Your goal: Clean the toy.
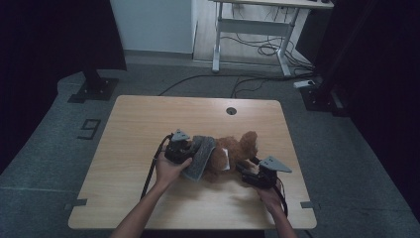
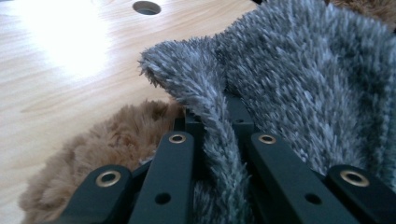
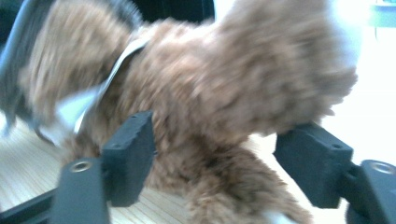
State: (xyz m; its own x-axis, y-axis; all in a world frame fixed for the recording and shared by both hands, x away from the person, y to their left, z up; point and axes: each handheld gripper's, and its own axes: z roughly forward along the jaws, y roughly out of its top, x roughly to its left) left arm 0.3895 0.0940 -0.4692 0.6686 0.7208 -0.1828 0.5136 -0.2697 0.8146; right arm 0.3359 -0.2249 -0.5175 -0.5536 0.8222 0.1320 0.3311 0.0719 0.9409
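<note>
A brown plush toy [image 1: 240,146] lies on the wooden table [image 1: 148,119], right of centre. A grey fuzzy cloth [image 1: 200,157] is draped over its left end. My left gripper [image 1: 184,152] is shut on a fold of that cloth [image 2: 303,93], which is pinched between the black jaws [image 2: 212,126]; brown fur [image 2: 107,144] shows just beneath. My right gripper [image 1: 246,171] sits at the toy's near right side. Its jaws [image 3: 215,154] stand wide open on either side of a limb of the plush [image 3: 210,84] without squeezing it. A white tag [image 3: 74,105] hangs from the toy.
A round cable hole [image 1: 231,110] sits near the table's far edge. Beyond the table stand a white desk frame [image 1: 252,29] with loose cables on the floor, and dark stand bases [image 1: 94,87] at both sides.
</note>
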